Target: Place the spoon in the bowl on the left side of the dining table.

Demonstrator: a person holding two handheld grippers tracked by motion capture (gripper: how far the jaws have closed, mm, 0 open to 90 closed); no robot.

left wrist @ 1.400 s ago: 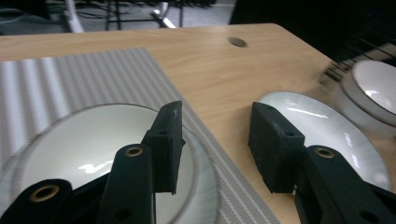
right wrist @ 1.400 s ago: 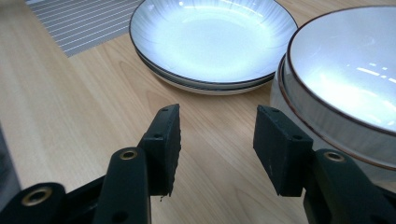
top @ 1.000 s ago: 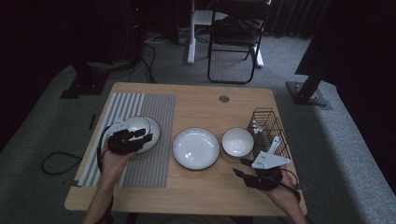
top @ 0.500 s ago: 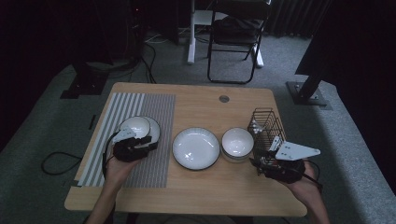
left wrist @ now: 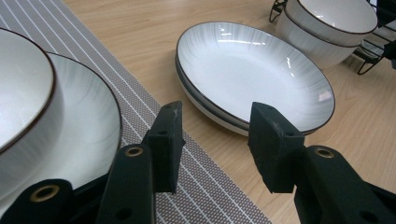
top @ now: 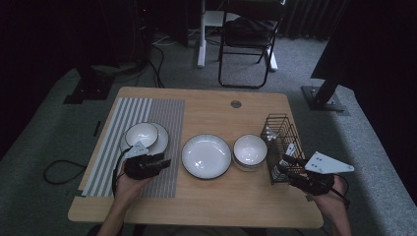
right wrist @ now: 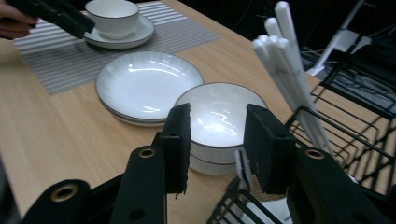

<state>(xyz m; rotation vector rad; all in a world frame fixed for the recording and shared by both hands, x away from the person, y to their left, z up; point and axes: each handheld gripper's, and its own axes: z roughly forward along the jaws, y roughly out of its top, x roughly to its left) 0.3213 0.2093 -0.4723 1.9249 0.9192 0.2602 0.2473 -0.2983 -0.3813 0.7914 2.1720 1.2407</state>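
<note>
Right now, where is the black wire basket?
In the high view the black wire basket stands at the table's right edge, just right of the stacked bowls, with the right gripper at its near side.

Bowls (top: 250,150) between plates (top: 206,156) and basket (top: 282,129)

Black hand-held gripper (top: 163,163), grey triangular plate

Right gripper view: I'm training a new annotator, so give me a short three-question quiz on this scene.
1. True or false: the right gripper grips a bowl.
2. What stands in the black wire basket? A) white utensils B) cups C) napkins
3. What does the bowl on the striped placemat sit on?

Key: 1. False; its jaws have just been closing, with nothing between them. 2. A, white utensils. 3. A plate.
</note>
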